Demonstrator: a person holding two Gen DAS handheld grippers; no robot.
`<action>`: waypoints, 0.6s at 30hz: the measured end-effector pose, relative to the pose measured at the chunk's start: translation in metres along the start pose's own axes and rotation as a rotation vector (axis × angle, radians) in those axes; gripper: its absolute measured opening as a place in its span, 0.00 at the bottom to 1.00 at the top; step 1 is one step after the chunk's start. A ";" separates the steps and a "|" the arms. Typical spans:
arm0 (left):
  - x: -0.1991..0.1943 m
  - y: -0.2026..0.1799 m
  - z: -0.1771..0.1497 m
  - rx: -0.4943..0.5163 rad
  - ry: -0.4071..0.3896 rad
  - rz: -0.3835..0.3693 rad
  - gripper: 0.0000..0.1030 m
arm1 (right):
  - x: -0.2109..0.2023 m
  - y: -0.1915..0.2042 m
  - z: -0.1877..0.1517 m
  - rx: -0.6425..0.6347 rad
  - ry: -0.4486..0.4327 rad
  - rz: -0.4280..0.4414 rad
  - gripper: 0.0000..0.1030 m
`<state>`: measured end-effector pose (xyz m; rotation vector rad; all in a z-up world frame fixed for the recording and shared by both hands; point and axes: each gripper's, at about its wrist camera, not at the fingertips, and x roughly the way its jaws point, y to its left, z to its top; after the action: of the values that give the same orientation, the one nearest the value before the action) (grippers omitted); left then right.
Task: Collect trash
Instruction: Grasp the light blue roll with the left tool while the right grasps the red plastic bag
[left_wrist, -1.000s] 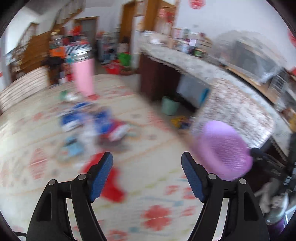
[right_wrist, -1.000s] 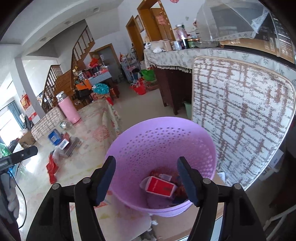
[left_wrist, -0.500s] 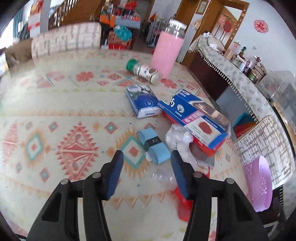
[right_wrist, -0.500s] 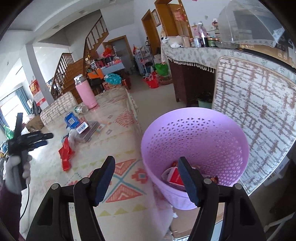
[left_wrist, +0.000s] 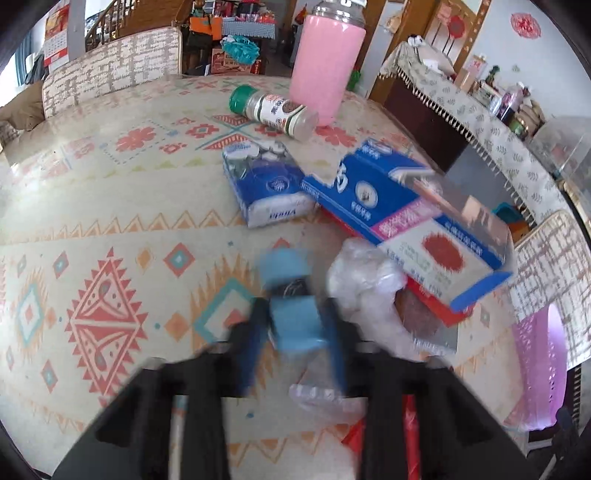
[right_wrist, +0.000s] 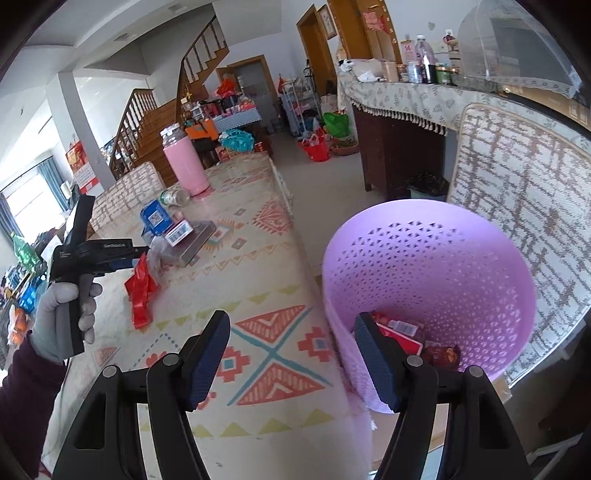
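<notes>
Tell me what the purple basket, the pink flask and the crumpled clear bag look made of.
Purple basket: matte moulded plastic, punched with small triangular holes. Pink flask: smooth coated body, probably metal, under a shiny silver cap. Crumpled clear bag: thin glossy plastic film, translucent and creased.

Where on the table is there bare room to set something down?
Bare tablecloth lies left of the blue tissue pack and in front of the chair back. Crowded: the spice jar, blue box, plastic wrap, and left hand-held gripper.
</notes>
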<state>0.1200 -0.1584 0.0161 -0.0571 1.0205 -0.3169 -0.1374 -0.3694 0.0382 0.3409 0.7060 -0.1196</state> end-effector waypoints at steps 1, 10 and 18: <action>-0.004 0.002 -0.002 -0.001 -0.007 0.004 0.24 | 0.002 0.003 0.000 -0.006 0.004 0.007 0.72; -0.072 0.026 -0.044 -0.004 -0.088 -0.016 0.24 | 0.028 0.044 0.004 -0.062 0.050 0.089 0.72; -0.098 0.036 -0.073 0.050 -0.188 -0.012 0.24 | 0.067 0.111 0.006 -0.154 0.140 0.189 0.72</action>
<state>0.0196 -0.0883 0.0521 -0.0475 0.8257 -0.3413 -0.0586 -0.2669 0.0277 0.2688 0.8126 0.1388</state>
